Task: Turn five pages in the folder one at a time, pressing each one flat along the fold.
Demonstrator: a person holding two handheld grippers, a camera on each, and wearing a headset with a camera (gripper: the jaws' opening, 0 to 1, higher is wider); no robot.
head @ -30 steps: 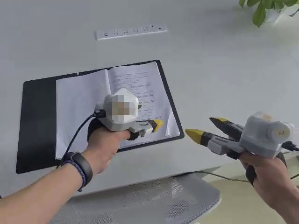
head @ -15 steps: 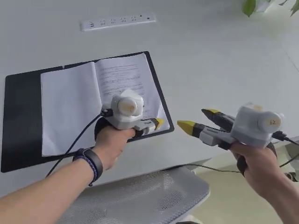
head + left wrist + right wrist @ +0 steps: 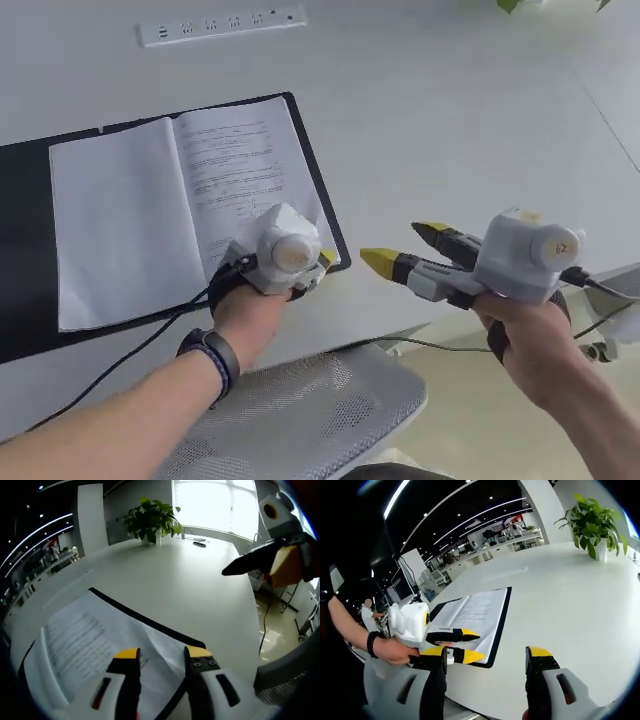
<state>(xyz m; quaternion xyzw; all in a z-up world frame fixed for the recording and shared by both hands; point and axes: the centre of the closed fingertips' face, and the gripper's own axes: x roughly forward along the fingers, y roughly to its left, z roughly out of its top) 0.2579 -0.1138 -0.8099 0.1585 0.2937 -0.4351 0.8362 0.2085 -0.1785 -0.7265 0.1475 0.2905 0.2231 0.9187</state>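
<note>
Now left tongs (image 3: 160,652) have slid to the outer corner of the white printed page (image 3: 240,160), narrowly open, empty; right tongs (image 3: 402,245) wide; pickup looks next.

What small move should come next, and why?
Probably shut the left gripper on the right page at its lower corner: its jaws stand open there and the page lies flat. The right gripper hangs open beside the folder.
</note>
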